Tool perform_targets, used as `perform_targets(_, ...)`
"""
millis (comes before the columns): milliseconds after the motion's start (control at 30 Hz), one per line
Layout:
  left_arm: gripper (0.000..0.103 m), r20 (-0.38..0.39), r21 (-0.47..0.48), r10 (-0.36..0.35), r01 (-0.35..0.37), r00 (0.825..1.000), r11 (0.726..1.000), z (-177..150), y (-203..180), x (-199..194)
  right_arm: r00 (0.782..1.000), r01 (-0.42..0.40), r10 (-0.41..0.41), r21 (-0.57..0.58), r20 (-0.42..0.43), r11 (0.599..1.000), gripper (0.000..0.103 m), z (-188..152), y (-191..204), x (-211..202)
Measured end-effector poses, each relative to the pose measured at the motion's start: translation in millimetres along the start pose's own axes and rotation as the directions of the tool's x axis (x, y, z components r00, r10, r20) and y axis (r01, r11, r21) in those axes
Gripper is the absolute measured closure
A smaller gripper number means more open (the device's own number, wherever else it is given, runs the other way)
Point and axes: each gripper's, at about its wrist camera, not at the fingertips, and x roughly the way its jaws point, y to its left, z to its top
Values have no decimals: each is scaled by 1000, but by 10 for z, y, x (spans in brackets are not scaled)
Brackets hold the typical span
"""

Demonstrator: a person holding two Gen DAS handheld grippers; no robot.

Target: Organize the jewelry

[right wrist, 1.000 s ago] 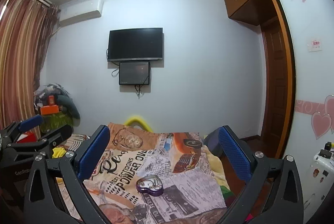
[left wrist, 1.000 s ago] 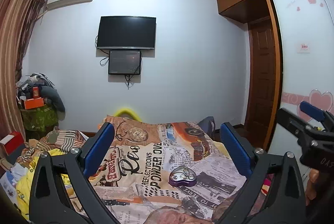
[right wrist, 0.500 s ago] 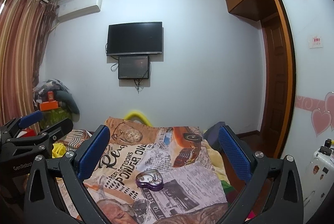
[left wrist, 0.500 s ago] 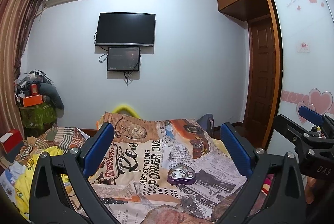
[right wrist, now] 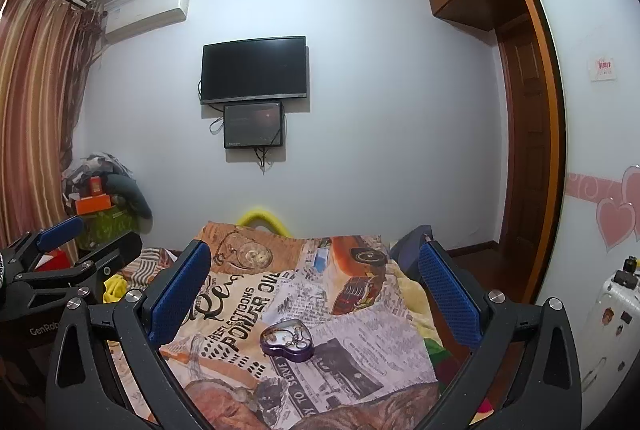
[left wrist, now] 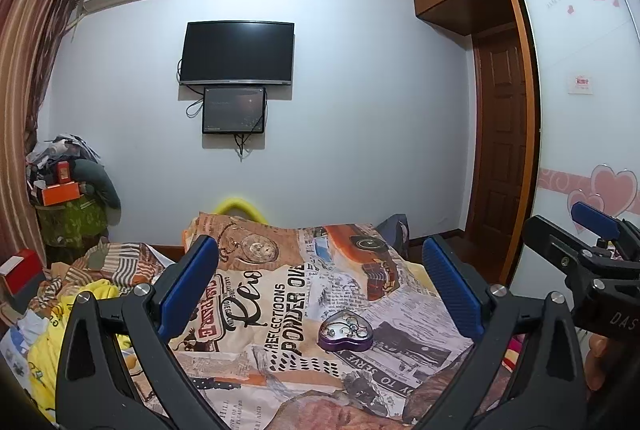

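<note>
Both hand-held grippers hover above the bed, jaws spread wide and holding nothing: the left hand-held gripper (left wrist: 320,286) and the right hand-held gripper (right wrist: 314,282). Ahead of them, a purple heart-shaped box (left wrist: 346,331) sits lidless on the printed bedspread (left wrist: 260,294), with small silvery jewelry (right wrist: 290,337) lying inside it. No loose pieces show on the cover. This fits either jewelry already gathered or a box awaiting sorting.

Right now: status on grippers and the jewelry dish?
Left gripper open, empty. Right gripper open, empty. Purple heart dish on bedspread, jewelry inside, between both jaws' lines. Path clear.
</note>
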Motion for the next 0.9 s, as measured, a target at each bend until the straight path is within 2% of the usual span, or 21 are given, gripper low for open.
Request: perform_targets(900, 1, -25, -14, -19, 19, 999, 1000, 6, -3, 48, 1000, -2, 2, 11, -11, 1000, 0, -25, 1, 4)
